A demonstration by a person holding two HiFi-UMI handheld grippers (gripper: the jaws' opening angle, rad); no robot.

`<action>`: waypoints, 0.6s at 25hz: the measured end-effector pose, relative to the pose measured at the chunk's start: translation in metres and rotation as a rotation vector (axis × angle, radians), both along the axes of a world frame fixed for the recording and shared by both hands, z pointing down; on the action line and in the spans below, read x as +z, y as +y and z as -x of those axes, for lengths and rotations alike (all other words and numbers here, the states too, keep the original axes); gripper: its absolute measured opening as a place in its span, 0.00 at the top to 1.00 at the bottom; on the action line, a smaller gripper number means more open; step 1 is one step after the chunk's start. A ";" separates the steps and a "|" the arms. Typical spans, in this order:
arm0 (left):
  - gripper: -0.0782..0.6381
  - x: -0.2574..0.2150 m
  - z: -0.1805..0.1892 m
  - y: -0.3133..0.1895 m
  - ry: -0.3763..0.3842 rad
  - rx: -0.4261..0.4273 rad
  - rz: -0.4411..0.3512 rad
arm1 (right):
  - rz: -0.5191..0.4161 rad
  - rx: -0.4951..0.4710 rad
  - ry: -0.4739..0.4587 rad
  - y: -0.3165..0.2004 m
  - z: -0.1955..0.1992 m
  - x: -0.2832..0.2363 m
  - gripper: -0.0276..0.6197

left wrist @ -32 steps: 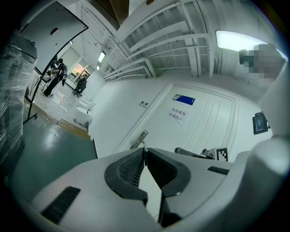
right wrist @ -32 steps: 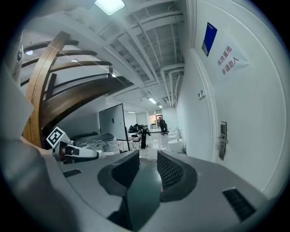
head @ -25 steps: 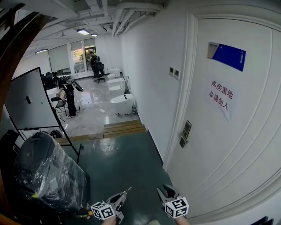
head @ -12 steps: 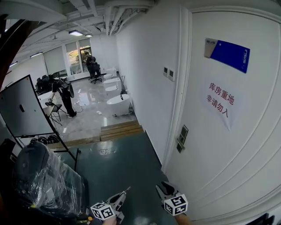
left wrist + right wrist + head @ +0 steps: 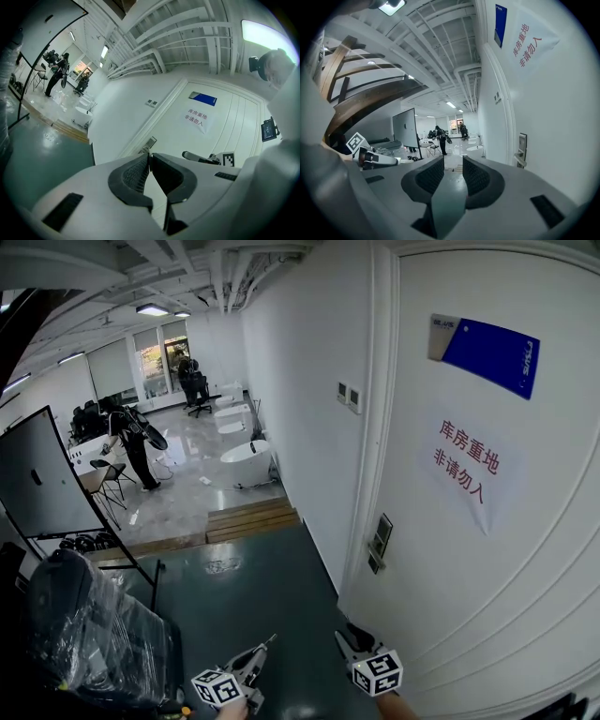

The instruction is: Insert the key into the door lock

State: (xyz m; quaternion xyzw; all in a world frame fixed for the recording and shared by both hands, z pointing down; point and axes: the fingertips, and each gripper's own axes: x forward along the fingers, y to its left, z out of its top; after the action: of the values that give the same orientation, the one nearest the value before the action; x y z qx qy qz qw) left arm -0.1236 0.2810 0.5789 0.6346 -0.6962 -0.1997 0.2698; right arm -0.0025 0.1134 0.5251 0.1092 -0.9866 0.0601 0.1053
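The door lock (image 5: 380, 540) is sitting on the left edge of the white door (image 5: 506, 596), ahead of and above both grippers and touched by neither. It is showing as a tall rectangular metal plate with one lever handle.

Nearest to me, I am carrying the left gripper (image 5: 270, 643) with its ribbed black pads clenched tight into one thin point. I cannot tell whether a key is pinched there. The right gripper (image 5: 349, 638) is hanging just beside it with its jaws released and spread, grasping nothing.

Under them the dark green floor (image 5: 253, 596) is shining glossy. At my left a bulky shape wrapped in clear crinkled plastic (image 5: 94, 624) is standing, with one flat whiteboard (image 5: 47, 474) behind it.

The door is smooth with shallow grooved panels, and it is bearing one blue plate (image 5: 487, 352) and one paper notice (image 5: 464, 465) in red characters. Two small square switch plates (image 5: 349, 396) are sitting on the wall beside the frame.

Farther off, wooden steps (image 5: 248, 519) are leading up to a pale polished floor, where an oval white tub (image 5: 246, 460) is standing with more behind it. Two people are there, one near (image 5: 136, 442) and one far (image 5: 192, 381).
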 end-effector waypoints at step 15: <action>0.84 -0.001 0.002 -0.061 -0.012 0.021 -0.004 | 0.000 0.013 -0.027 -0.051 -0.005 -0.004 0.79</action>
State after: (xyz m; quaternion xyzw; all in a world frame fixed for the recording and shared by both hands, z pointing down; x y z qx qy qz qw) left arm -0.1255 0.2203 0.5779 0.6437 -0.6906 -0.1945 0.2664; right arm 0.0024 0.0623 0.5211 0.1151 -0.9872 0.0621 0.0918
